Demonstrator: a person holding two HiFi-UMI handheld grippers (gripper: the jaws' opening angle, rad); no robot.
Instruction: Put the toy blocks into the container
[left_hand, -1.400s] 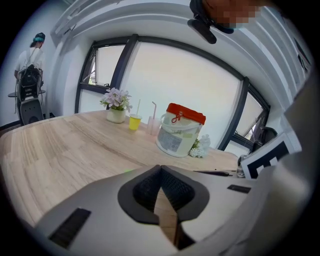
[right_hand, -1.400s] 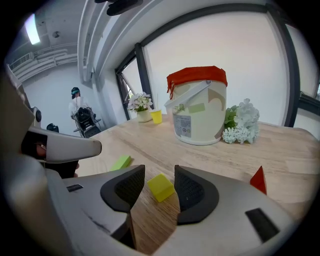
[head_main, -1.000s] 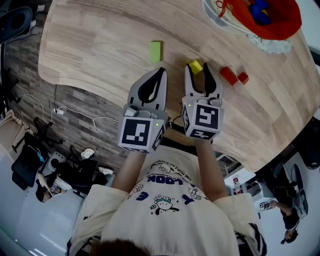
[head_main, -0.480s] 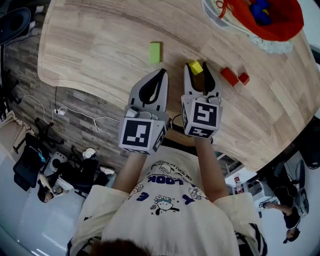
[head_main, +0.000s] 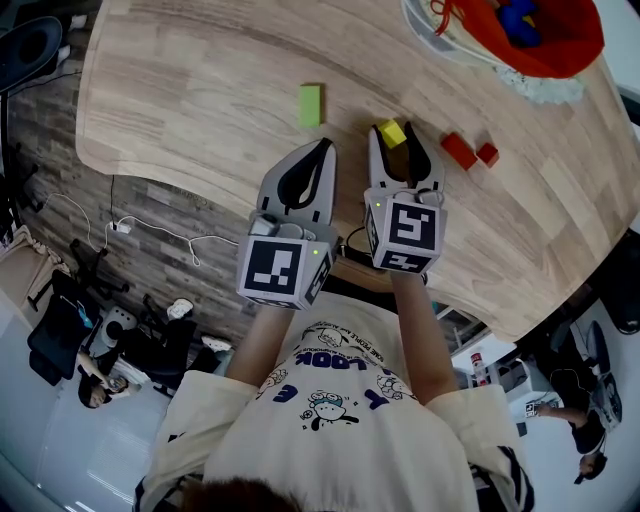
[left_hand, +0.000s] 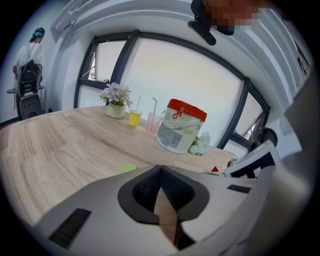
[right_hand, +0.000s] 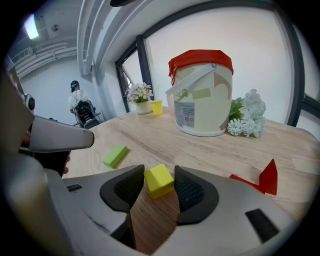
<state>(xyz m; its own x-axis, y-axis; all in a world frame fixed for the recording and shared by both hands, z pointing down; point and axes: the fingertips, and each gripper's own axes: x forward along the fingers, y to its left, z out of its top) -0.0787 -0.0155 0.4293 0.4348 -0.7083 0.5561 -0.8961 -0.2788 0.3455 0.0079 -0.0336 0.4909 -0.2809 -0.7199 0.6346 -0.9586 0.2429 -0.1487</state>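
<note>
A yellow block (head_main: 391, 133) (right_hand: 160, 182) lies on the wooden table (head_main: 200, 90) between the pads of my right gripper (head_main: 394, 130) (right_hand: 159, 174). Its jaws have just been closing around the block, still with slim gaps at the pads. My left gripper (head_main: 325, 143) (left_hand: 160, 167) is shut and empty just left of it. A green block (head_main: 311, 104) (right_hand: 115, 156) lies further out to the left. Two red blocks (head_main: 458, 151) (right_hand: 268, 177) lie to the right. The white container (head_main: 470, 45) (right_hand: 202, 95) with a red lining stands at the far right and holds blue blocks (head_main: 520, 22).
White artificial flowers (right_hand: 246, 120) stand beside the container. A flower pot (left_hand: 116, 111) and cups (left_hand: 134, 118) stand at the table's far side. The table's near edge (head_main: 180, 175) curves just below both grippers, with floor and cables (head_main: 150, 225) beyond.
</note>
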